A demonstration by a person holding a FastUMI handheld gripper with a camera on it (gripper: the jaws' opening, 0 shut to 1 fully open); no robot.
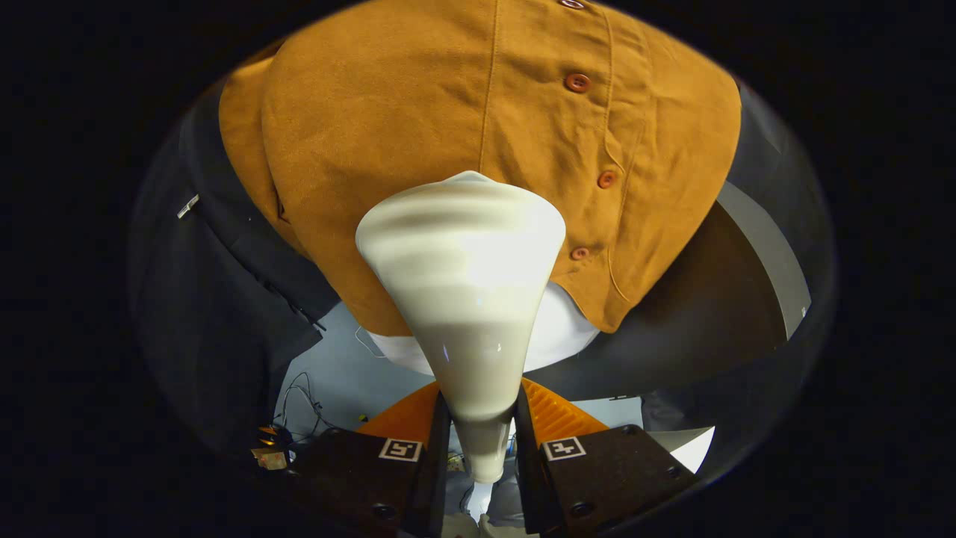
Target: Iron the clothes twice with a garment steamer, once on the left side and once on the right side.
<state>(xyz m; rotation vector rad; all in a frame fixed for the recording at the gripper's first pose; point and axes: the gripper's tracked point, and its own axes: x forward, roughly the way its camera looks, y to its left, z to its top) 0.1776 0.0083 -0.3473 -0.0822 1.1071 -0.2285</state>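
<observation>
Gripper (482, 433) fingers are clamped on the narrow neck of the cream garment steamer (463, 299), one finger pressing each side. Beyond the fingers the steamer's broad head lies against the lower front of the mustard-brown buttoned garment (418, 112), just beside its row of buttons (576, 82).

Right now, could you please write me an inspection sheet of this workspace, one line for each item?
Surface: pale floor below the garment.
Job's things: cream steamer head, its wide end against the hanging brown buttoned garment, left of the button row; white layer under the hem.
Clutter: small objects on the floor.
Grippers: gripper shut on the steamer's narrow neck, a finger on each side.
Cables: thin wires on the floor.
Surroundings: dark cloth beside the garment; grey panel on the other side.
</observation>
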